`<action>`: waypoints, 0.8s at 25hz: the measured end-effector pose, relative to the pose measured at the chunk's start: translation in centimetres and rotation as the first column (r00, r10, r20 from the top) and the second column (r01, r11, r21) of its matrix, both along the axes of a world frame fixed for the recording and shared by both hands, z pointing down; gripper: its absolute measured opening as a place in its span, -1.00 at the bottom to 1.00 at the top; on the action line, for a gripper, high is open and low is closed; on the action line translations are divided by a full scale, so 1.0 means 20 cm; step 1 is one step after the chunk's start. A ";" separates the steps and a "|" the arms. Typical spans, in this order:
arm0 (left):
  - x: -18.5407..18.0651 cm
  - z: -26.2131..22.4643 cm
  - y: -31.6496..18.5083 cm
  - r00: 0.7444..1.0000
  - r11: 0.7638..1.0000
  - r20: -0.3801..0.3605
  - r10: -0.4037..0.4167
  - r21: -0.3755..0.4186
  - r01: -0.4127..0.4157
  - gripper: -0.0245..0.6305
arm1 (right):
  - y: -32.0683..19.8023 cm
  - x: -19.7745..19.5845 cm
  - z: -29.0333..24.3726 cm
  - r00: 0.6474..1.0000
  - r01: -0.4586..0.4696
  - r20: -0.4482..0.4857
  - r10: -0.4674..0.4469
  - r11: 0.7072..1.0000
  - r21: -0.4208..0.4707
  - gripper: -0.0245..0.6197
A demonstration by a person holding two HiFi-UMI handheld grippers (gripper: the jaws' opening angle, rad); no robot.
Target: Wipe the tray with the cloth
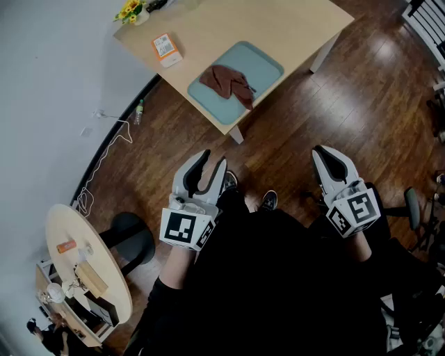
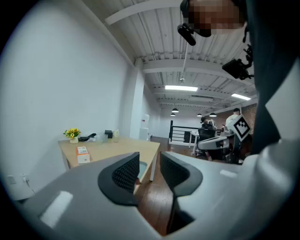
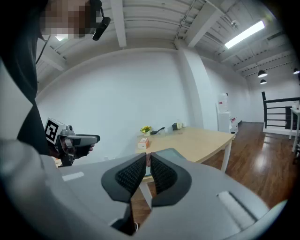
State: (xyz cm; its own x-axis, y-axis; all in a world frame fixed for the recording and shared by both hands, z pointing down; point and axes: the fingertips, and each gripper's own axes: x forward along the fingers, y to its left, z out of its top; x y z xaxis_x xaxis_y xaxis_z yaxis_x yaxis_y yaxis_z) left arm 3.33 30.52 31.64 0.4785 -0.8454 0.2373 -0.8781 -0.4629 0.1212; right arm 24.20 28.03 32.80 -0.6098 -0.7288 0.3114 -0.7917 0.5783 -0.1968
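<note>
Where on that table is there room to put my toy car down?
The biggest bare patch of the table lies beyond the tray, toward the far corner. A narrower strip runs between the orange box and the tray. The corner by the flowers is crowded, and the cloth covers part of the tray.

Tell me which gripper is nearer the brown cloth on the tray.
Left. The left gripper hangs below the cloth in the head view, a little left of it; the right gripper is farther off, below and well to its right. Neither reaches the table.

Office, desk (image 1: 229,28), strip lights (image 2: 180,88), wood flr (image 1: 334,104)
</note>
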 end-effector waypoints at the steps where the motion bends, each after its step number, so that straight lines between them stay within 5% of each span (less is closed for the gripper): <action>1: -0.05 0.07 -0.05 1.000 1.000 0.005 -0.011 -0.025 0.011 -0.56 | -0.08 -0.04 0.02 1.000 0.014 -0.005 -0.014 1.000 0.011 -0.83; 5: -0.26 0.30 -0.29 0.998 0.991 0.025 -0.055 -0.118 0.058 -0.54 | -0.36 -0.21 0.12 0.999 0.053 -0.011 -0.053 0.999 0.011 -0.82; 10: -0.45 0.43 -0.69 0.998 0.989 0.047 -0.037 -0.143 0.044 -0.54 | -0.72 -0.43 0.21 1.000 0.012 -0.016 -0.013 1.000 -0.025 -0.79; 14: -0.57 0.57 -1.01 0.998 0.978 0.065 0.016 -0.210 -0.002 -0.52 | -1.03 -0.67 0.32 0.990 0.032 -0.137 -0.034 0.999 -0.020 -0.28; 17: -0.64 0.79 -1.19 0.992 0.948 0.120 0.037 -0.318 0.004 -0.51 | -1.24 -0.83 0.51 0.943 0.114 -0.310 -0.121 0.993 -0.038 -0.04; 20: -0.71 1.05 -1.27 0.990 0.886 0.138 0.034 -0.462 0.034 -0.36 | -1.36 -0.99 0.81 0.858 0.213 -0.447 -0.252 0.967 -0.136 0.23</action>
